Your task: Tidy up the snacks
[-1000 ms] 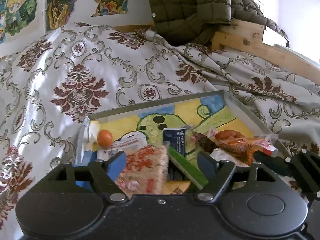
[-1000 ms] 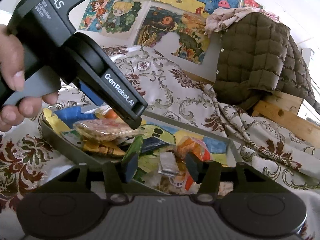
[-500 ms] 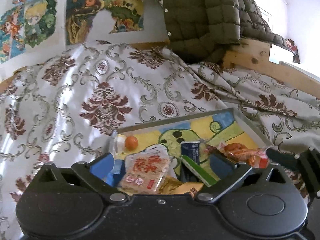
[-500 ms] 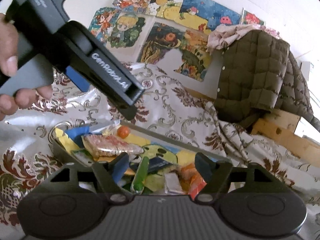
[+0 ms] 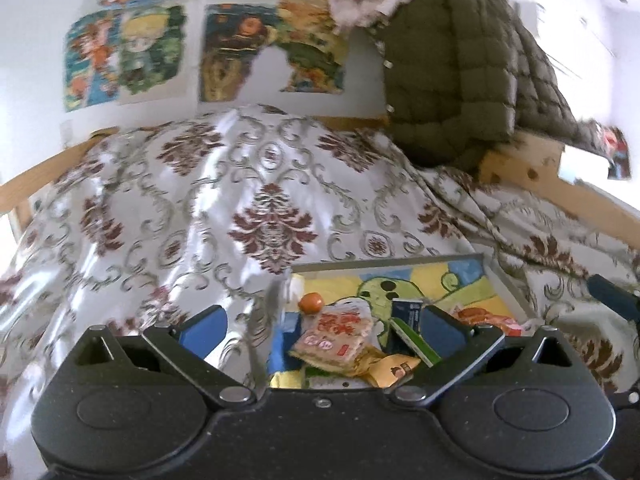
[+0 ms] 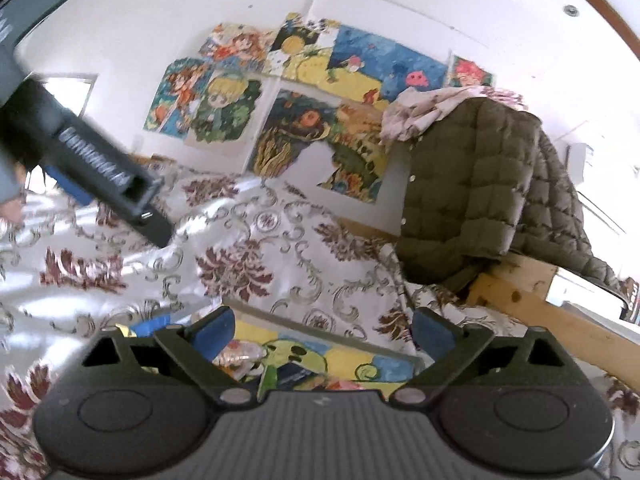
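A bed draped in a floral bedspread is filling the room beneath postered walls, and on it is lying a shallow tray with a cartoon-printed floor. The snacks are sitting heaped inside it, so the gathering looks largely done, though finer sorting may remain. The left gripper is standing wide and empty while the right gripper is opening, nothing between its jaws.

The left gripper stands spread wide with nothing between its pads. The right gripper is opening, also empty.
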`<action>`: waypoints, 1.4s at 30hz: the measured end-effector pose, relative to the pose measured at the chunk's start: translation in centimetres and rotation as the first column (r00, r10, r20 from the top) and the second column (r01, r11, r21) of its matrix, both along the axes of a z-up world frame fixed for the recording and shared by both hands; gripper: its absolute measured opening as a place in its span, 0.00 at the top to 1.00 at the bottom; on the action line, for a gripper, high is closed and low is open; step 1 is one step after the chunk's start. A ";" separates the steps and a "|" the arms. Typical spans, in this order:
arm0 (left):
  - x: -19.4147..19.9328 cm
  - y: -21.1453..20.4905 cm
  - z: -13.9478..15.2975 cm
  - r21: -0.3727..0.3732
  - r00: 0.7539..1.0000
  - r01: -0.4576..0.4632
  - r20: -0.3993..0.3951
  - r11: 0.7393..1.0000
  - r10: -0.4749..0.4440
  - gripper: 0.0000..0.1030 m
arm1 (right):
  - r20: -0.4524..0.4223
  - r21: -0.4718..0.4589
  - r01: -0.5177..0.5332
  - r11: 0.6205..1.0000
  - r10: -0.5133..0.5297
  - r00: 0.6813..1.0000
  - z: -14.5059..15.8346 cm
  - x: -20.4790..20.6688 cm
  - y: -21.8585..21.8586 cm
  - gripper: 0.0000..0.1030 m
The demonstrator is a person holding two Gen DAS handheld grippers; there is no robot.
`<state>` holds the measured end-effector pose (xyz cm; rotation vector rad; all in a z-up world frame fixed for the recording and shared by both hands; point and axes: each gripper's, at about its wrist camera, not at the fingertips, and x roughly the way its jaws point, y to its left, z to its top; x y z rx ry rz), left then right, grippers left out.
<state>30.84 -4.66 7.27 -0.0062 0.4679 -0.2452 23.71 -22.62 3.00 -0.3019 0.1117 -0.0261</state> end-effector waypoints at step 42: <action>-16.5 5.2 -7.3 -0.076 0.984 -0.172 -0.053 0.982 0.168 0.01 | -0.237 0.284 0.174 0.943 -0.107 0.966 -1.4 -14.1 -1.4 0.00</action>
